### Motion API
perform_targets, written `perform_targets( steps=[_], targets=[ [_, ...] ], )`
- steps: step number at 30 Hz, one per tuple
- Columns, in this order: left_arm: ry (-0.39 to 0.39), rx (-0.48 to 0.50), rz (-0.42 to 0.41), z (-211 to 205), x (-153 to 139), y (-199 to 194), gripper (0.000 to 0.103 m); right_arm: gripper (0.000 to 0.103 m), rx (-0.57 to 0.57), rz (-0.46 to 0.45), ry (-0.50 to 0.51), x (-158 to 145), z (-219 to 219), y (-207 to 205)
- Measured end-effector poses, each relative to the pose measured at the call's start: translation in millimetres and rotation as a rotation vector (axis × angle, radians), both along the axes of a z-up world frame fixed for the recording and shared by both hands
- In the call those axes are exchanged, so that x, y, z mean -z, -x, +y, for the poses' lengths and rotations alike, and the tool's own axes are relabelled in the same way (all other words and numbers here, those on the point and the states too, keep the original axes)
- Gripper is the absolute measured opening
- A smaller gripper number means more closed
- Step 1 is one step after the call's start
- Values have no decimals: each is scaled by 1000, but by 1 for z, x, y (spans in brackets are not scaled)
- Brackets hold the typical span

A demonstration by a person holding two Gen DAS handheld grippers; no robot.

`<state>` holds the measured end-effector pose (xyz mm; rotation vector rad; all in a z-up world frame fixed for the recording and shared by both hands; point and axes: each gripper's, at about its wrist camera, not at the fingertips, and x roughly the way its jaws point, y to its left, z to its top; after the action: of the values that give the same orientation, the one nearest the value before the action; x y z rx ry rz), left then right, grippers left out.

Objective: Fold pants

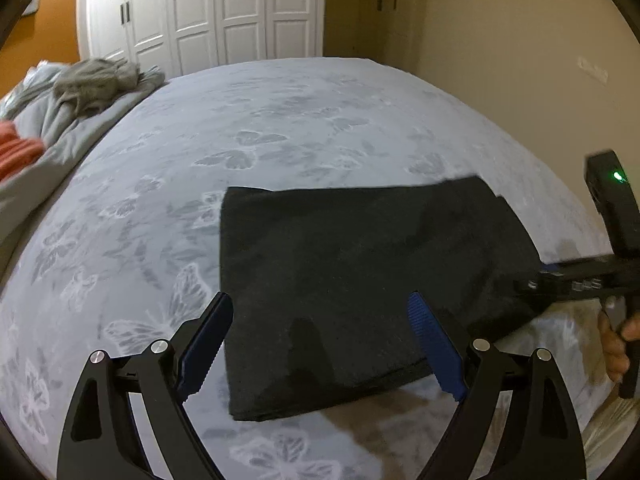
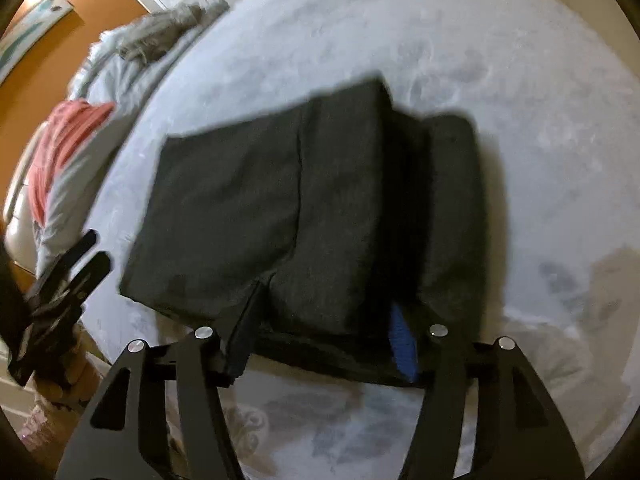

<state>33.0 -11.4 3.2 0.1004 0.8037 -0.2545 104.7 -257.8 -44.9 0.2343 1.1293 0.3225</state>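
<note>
Lying folded on butterfly bedspread (image 1: 280, 128), dark pants (image 1: 360, 272), white closet (image 1: 200, 12), both fingers wide

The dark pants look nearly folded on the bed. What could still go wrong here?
The right gripper has its fingers around the near edge of the black pants; pulling away could drag the top layer and undo the fold. The left gripper hangs open over the near left corner and could snag it. The soft bedspread may bunch underneath.

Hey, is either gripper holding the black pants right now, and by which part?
Nothing is held. The left gripper hangs open over the folded pants; the right gripper stands open around their near edge, not pinching.
</note>
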Motion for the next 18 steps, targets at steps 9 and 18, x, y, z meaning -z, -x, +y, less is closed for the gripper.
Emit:
perform_targets(
  steps=[9,18],
  targets=[
    [12,34,14,-4,4,1,87,38,-42,-90,169,-34,9,7],
    [296,-229,186,84,15,-35,87,66,79,-79,62,-30,-29,6]
  ],
)
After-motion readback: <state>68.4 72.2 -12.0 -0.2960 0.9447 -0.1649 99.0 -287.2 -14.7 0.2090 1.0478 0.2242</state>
